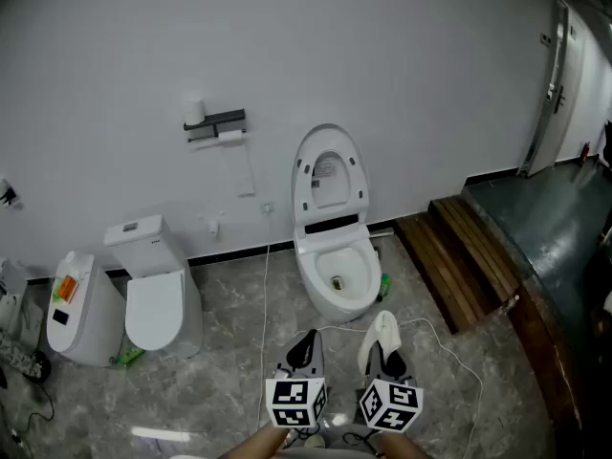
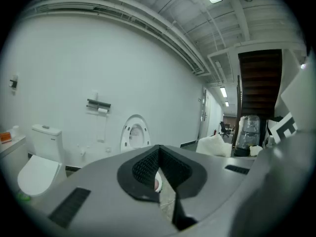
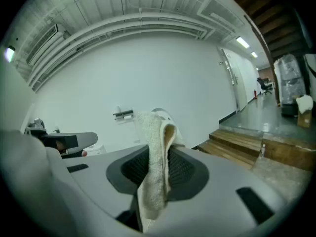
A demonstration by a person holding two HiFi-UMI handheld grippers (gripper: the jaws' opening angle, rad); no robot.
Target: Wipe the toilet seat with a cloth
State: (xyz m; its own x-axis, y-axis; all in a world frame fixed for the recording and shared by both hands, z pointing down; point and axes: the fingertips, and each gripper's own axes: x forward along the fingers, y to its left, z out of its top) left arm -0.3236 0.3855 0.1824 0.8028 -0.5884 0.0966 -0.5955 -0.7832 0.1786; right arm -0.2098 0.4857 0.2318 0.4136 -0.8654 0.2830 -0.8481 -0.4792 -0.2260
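A white toilet (image 1: pixel 337 280) stands against the wall ahead with its lid (image 1: pixel 329 175) raised; its seat ring (image 1: pixel 359 268) is down over the bowl. The lid (image 2: pixel 134 132) shows small in the left gripper view. My right gripper (image 1: pixel 384 344) is shut on a folded white cloth (image 1: pixel 383 332), which sticks up between the jaws (image 3: pixel 157 167). My left gripper (image 1: pixel 306 349) hangs beside it, shut and holding nothing (image 2: pixel 157 172). Both grippers are well short of the toilet, low over the floor.
A second white toilet (image 1: pixel 158 295) with its lid down and a white bin (image 1: pixel 81 309) stand at the left. A paper holder (image 1: pixel 216 125) hangs on the wall. Wooden steps (image 1: pixel 459 261) and a raised platform (image 1: pixel 550 228) lie to the right. A cable (image 1: pixel 265 304) runs over the marble floor.
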